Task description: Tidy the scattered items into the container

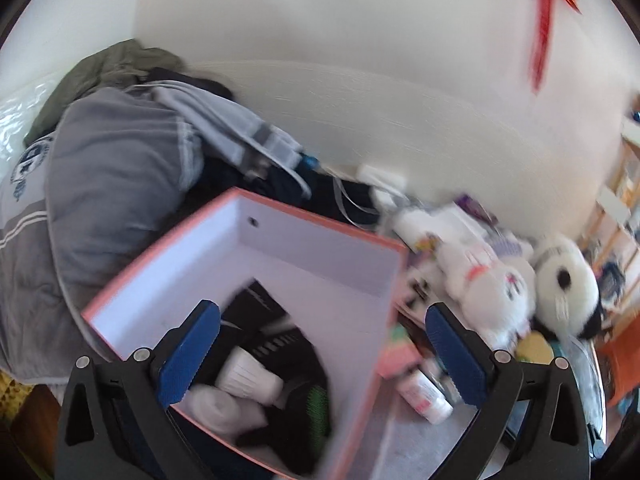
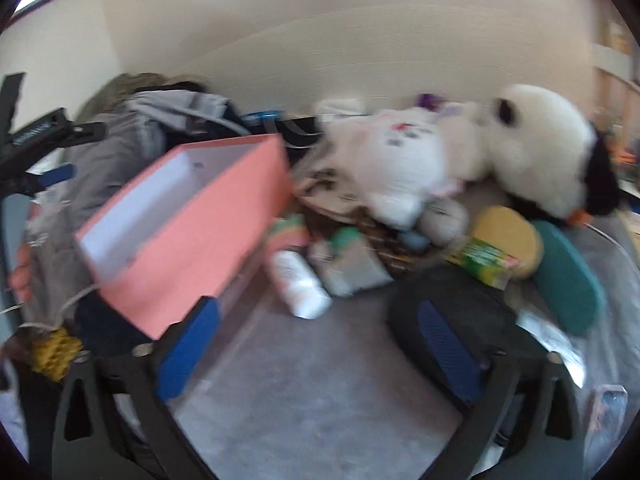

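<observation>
Room: plain cream wall (image 1: 360, 40), evenly daylit, with a red hanging ornament (image 1: 544, 36) at upper right. Pale wooden shelving (image 1: 616, 200) at far right. Heap of grey and olive clothing (image 1: 120, 152) at left.

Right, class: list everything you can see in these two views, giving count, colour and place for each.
Box: one, pink outside, white inside, left of the clutter.
Rolled socks: a few, white and black, inside the box.
Bottle: one, white, lying beside the box.
Plush toys: two, white, one with black ears, behind.
Sponge: one, yellow, right.
Clothes pile: grey and green, left.
Left gripper: open, over the box.
Right gripper: open, empty.
</observation>
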`<state>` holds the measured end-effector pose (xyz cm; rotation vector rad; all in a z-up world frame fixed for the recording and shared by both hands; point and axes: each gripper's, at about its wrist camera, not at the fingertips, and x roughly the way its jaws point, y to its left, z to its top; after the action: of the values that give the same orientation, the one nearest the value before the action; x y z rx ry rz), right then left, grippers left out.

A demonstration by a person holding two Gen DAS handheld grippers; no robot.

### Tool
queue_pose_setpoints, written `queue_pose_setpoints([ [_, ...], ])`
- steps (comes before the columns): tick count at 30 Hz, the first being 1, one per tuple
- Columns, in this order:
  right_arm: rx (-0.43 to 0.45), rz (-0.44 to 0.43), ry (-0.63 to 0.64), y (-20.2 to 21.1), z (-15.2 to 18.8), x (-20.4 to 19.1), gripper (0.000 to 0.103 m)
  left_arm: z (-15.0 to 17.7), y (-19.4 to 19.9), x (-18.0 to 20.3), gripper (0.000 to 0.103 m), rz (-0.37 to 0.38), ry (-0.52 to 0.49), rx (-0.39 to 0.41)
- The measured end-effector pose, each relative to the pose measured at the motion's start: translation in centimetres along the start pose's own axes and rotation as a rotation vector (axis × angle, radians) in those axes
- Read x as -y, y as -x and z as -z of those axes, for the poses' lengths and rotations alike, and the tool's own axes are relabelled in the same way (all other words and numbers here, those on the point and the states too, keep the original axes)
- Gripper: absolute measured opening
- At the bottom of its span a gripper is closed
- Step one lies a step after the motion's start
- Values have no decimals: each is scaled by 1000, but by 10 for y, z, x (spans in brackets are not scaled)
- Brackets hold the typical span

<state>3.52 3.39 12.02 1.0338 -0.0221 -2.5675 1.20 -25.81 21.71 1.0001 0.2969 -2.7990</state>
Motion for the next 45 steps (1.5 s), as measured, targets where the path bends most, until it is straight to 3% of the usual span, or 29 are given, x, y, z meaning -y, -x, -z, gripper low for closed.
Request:
queue_pose_setpoints([
  [2,-5,105,-36,-2,23,20,103,31,-9,29,103,35,-29,-47],
  [6,-139,170,-57,-33,68,46,103,101,-37,73,103,83,-38,-190],
  [7,-171,180,-64,-40,79,50,103,118,-43,82,103,79,-49,-217],
  [9,-142,205,-34,-40,84,47,103,147,-53,97,103,62,-74,-246],
  [12,-172,248,52,-46,83,39,103,179,-74,112,103,-11,-133,-264],
  [15,-153,245,-1,-43,85,37,103,181,-88,109,103,-116,-170,-209],
  [17,-189,154,-41,-47,90,31,102,175,-101,100,103,-176,-155,-195],
  [18,-227,103,-56,-56,91,30,103,172,-108,96,103,-176,-135,-204],
  [19,-251,108,-63,-67,89,29,103,172,-118,93,103,-172,-122,-226],
  [21,-212,233,1,-87,82,33,103,180,-137,92,103,-172,-130,-287],
  [30,-181,223,-12,-90,78,45,103,182,-133,97,103,-154,-114,-214],
  [36,-182,230,-7,-87,80,43,103,180,-129,95,103,-183,-129,-190],
  [45,-182,229,-7,-89,78,43,103,179,-132,92,103,-165,-120,-183],
])
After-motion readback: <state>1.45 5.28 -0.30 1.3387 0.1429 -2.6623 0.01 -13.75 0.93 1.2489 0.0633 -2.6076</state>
